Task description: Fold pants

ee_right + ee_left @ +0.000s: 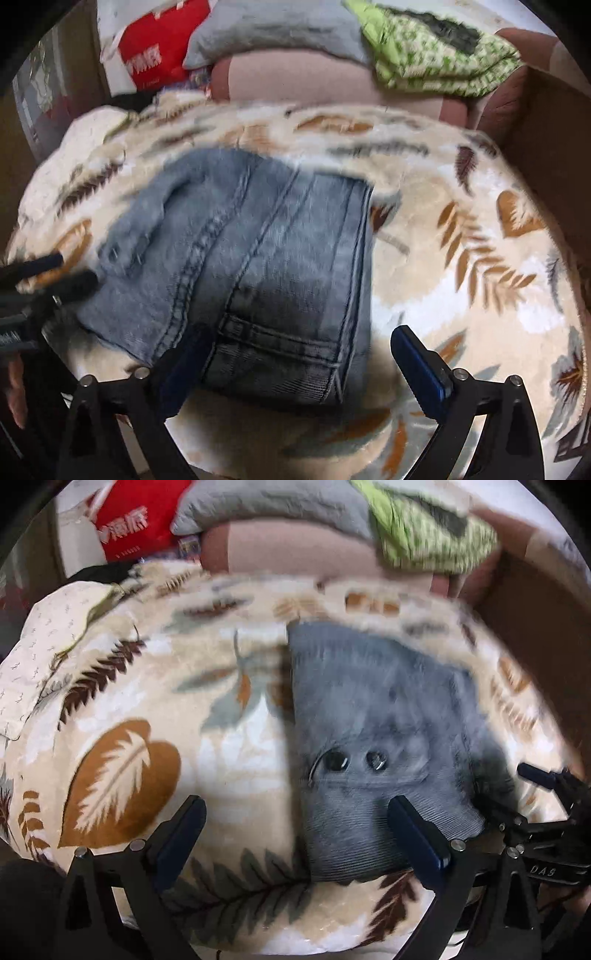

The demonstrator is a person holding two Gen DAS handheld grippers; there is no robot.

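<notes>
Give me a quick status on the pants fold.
Both tongs open, left, right, holding nothing. Jeans folded compact on the leaf blanket. Nothing in the way.

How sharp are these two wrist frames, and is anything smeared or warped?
Left wrist: motion blur smears the jeans and leaf-print blanket; the open left gripper stays crisp. Right wrist: similar smear on the jeans, worst toward the far edge; the open right gripper is sharper. Both: strong fisheye bending, dark corner vignette, no glare.
</notes>
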